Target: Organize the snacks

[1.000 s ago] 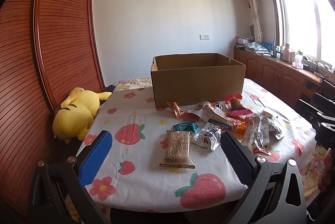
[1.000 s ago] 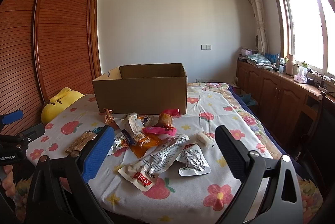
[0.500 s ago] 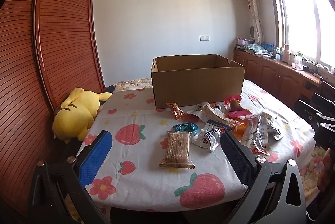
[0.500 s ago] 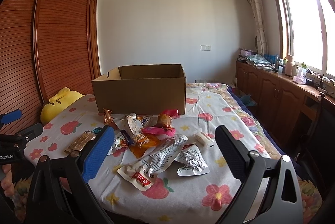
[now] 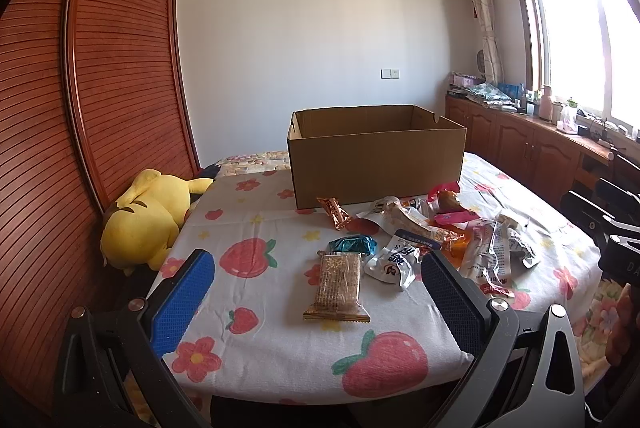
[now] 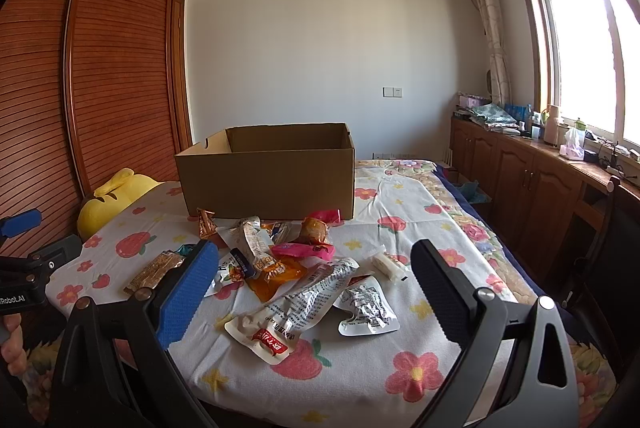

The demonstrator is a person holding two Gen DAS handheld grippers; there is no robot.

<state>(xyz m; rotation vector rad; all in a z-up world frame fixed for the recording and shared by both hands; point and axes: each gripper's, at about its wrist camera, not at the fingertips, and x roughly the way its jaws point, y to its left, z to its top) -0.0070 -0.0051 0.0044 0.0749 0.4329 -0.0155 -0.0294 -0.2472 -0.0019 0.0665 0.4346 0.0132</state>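
Left tongs: spread wide, gripping nothing, hovering at the near edge of the bed. Blue ribbed pad on one finger, black dimpled pad on the other.

Right tongs: likewise spread and gripping nothing, same blue and black pads. "Robot.AI" printed in white on the black body of the left unit at the far left of the right view.

Bed sheet, white crinkled cotton with strawberry and flower print: carries all snacks.

Open brown corrugated cardboard box: rectangular, upright, at the far side of the sheet, just behind the snack pile; inside not visible.

Clear rectangular wrapper with a tan grainy bar and gold crimped ends: lies flat, nearest the left tongs, between the fingers in the left view.

Crumpled teal foil packet: touching the far end of the bar wrapper.

White soft pouch with dark blue band and bold characters: just right of the bar; characters not legible.

Small copper foil twist: near the box front.

Long silver foil pouch with red label end and fine black print: print too small to read. Smaller silver pouch beside it.

Pink glossy wrapper, orange translucent sachet, white cylindrical stick: in the central heap.

Yellow plush toy: at the left bed edge, against the slatted wooden wardrobe.
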